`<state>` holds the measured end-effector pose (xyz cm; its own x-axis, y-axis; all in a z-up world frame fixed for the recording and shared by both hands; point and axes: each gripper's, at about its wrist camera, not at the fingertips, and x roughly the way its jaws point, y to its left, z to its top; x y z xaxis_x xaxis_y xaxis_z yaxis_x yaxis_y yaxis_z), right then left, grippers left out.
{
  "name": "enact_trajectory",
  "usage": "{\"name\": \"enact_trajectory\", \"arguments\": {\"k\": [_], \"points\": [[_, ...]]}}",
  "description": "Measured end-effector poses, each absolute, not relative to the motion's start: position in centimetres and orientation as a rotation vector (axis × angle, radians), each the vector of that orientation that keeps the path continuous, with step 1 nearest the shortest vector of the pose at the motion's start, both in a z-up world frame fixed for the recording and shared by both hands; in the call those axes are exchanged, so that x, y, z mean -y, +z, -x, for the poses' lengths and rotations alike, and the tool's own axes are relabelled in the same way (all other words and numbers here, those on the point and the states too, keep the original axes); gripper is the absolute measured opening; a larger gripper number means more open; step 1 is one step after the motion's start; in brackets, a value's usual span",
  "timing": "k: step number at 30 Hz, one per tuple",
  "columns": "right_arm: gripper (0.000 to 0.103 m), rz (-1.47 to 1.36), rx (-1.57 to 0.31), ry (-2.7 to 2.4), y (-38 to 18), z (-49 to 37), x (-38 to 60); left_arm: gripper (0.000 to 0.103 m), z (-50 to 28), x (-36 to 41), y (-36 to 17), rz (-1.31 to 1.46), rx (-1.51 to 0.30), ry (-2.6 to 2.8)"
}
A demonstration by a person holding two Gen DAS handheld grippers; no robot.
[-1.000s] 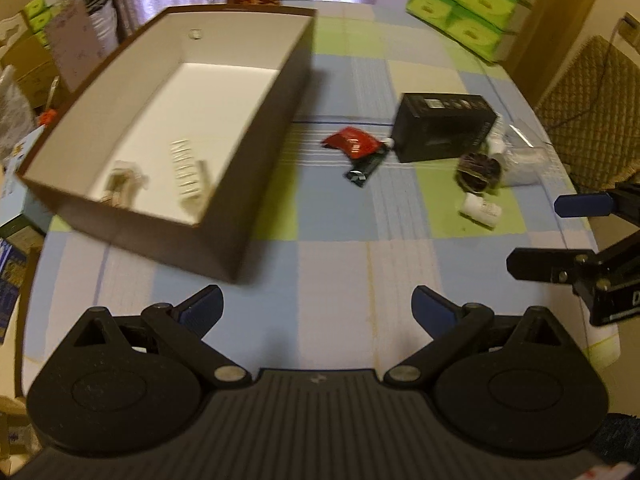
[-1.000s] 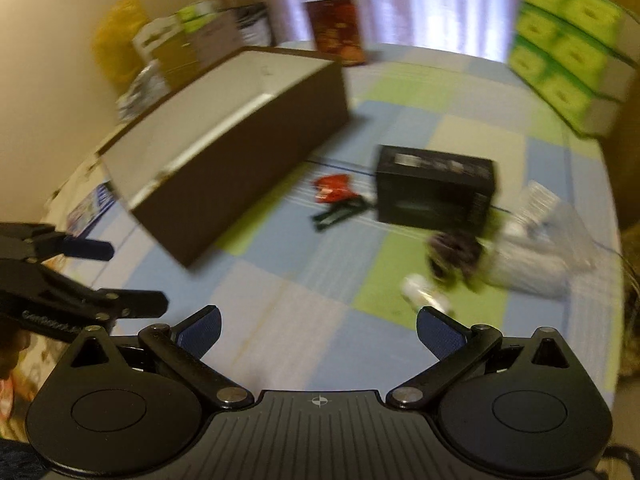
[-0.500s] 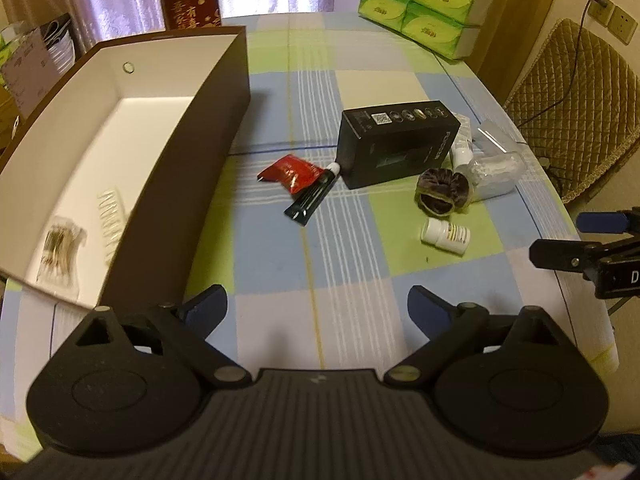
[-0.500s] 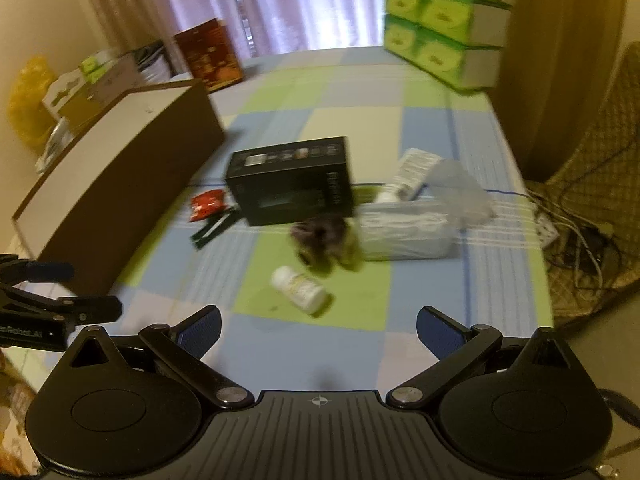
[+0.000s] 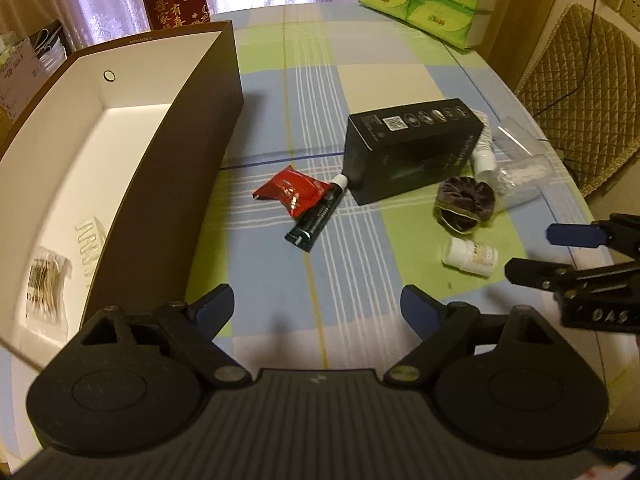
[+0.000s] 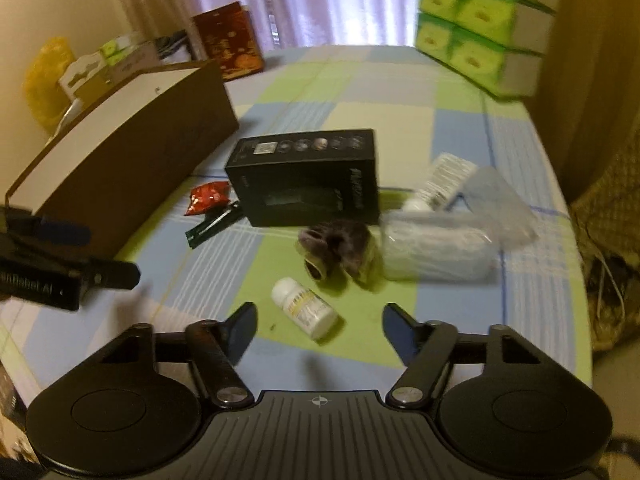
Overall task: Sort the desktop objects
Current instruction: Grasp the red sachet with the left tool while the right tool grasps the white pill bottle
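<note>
Nearest you, both tools hang empty: your right gripper [image 6: 319,334] has its jaws spread wide, and the small white pill bottle [image 6: 304,307] lies on its side just ahead of the gap. Your left gripper [image 5: 317,305] is likewise released over bare checked tablecloth [image 5: 360,272]. This looks like the approach step; next, lower and straddle the bottle across its width before closing. Farther off lie the dark velvet scrunchie [image 6: 338,245], red foil sachet [image 5: 291,189], dark tube [image 5: 318,218] and black carton [image 5: 412,148]. Far left stands the open brown storage box [image 5: 176,156].
</note>
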<state>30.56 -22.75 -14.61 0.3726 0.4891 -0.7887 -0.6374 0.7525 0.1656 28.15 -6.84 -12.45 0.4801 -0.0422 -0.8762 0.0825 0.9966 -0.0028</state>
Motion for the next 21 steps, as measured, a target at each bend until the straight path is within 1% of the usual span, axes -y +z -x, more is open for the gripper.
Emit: {"name": "enact_trajectory", "arguments": {"k": [4, 9, 10, 12, 14, 16, 20, 21], "points": [[0.046, 0.235, -0.947, 0.783, -16.4, -31.3, 21.1, 0.087, -29.4, 6.5, -13.0, -0.043, -1.079, -0.072], [0.041, 0.297, -0.944, 0.804, -18.1, -31.7, 19.6, 0.086, -30.9, 6.4, -13.8, -0.041, -1.090, -0.072], [0.034, 0.316, -0.947, 0.806, -18.4, -31.7, 19.4, 0.085, -31.2, 6.4, -13.9, -0.040, -1.091, -0.072], [0.024, 0.345, -0.962, 0.804, -18.8, -31.7, 19.3, 0.084, -31.9, 6.4, -14.2, -0.037, -1.090, -0.073], [0.024, 0.338, -0.972, 0.788, -19.0, -31.8, 19.7, 0.082, -32.6, 6.4, -14.5, -0.036, -1.088, -0.066], [0.024, 0.318, -0.987, 0.757, -18.9, -32.1, 20.3, 0.075, -33.3, 6.3, -14.8, -0.033, -1.084, -0.052], [0.024, 0.278, -1.017, 0.709, -18.7, -32.6, 22.0, 0.070, -35.3, 5.8, -15.2, 0.001, -1.070, -0.007], [0.024, 0.270, -1.022, 0.693, -18.7, -32.7, 22.5, 0.066, -35.8, 5.7, -15.2, 0.009, -1.065, 0.005]]}}
